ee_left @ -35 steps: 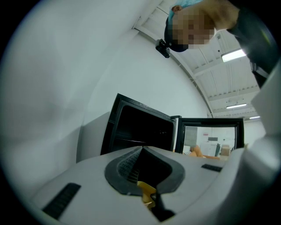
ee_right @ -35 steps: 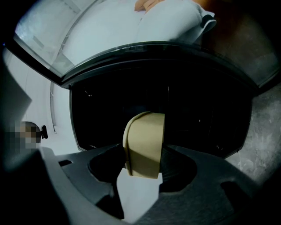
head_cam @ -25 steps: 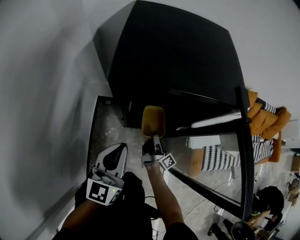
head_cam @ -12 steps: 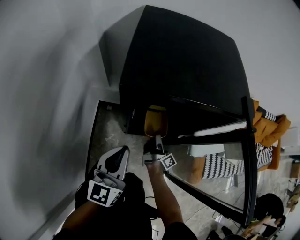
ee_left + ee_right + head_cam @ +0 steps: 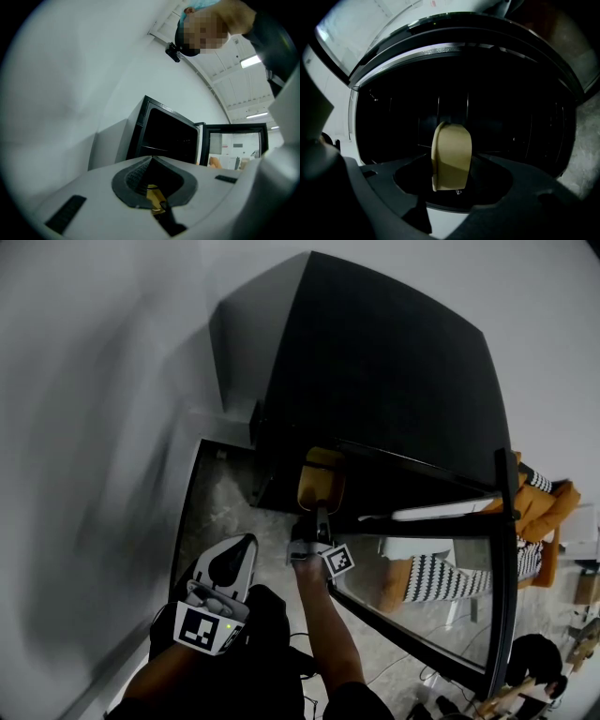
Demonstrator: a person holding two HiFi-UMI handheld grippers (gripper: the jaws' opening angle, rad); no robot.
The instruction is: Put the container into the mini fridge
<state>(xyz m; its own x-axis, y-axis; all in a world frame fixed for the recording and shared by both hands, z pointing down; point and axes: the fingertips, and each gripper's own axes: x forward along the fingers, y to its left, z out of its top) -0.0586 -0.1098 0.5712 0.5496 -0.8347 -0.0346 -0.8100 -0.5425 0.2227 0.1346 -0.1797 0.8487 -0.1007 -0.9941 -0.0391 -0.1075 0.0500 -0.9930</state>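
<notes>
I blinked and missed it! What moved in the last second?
The right gripper carried the yellow container forward, from in front of the mini fridge into its dark opening, keeping hold of it. The left gripper stayed low, shut and empty; the glass door stayed open.

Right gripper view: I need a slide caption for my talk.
Right gripper holding a tan rounded container before the dark interior of the open black mini fridge.
</notes>
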